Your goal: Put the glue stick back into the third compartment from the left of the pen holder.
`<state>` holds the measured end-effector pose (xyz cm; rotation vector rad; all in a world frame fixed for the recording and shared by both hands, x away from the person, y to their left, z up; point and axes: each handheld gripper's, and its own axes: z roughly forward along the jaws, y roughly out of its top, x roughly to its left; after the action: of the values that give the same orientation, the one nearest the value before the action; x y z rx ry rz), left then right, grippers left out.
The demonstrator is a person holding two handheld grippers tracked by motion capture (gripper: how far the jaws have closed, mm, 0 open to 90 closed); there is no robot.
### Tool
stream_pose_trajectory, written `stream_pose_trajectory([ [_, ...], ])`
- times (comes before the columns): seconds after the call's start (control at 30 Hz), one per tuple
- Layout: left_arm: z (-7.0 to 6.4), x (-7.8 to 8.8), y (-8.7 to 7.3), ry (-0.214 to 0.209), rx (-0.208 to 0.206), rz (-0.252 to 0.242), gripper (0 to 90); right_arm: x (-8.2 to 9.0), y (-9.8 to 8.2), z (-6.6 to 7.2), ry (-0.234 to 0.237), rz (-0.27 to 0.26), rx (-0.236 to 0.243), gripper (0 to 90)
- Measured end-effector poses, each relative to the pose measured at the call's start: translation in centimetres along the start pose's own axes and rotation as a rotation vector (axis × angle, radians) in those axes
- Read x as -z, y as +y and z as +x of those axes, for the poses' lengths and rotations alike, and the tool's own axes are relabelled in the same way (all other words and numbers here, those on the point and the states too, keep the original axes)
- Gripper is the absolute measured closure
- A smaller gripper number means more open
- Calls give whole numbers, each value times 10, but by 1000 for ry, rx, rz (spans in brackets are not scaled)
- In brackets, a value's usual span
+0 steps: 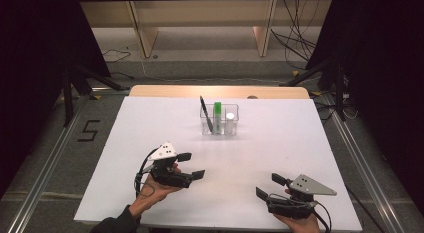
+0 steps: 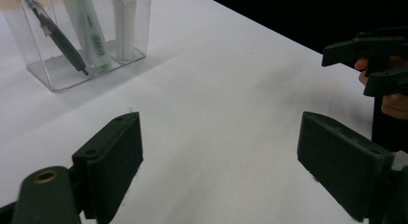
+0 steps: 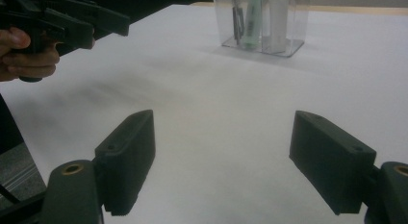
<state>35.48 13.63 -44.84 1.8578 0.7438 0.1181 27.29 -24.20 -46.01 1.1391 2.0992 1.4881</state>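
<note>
Clear holder point(image 1: 220, 120) well beyond both hand-held grippers, left point(image 1: 192, 165) and right point(image 1: 270, 186), released

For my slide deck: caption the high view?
Both open grippers rest short of a clear holder with pens.

Each hand-held gripper, left point(image 1: 191, 165) and right point(image 1: 270, 186), is black with two blocky jaws, a grey three-cornered plate with dark dots on top and a trailing black cable; brass-ringed holes sit at the jaw bases; a dark sleeve point(image 1: 116, 224) covers the left forearm
</note>
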Motion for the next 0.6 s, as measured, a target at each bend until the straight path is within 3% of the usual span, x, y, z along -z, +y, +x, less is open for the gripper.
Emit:
stream_pose_trajectory([
  [0.23,-4,8,-11,-13,3,0,158,0,0,-1,2,-5,-7,241],
  [0.5,-5,10,-21,18,-4,33,153,0,-1,0,4,-3,-7,230],
  [0.6,-7,10,-24,10,-6,35,153,-1,-1,-1,2,-3,-5,229],
])
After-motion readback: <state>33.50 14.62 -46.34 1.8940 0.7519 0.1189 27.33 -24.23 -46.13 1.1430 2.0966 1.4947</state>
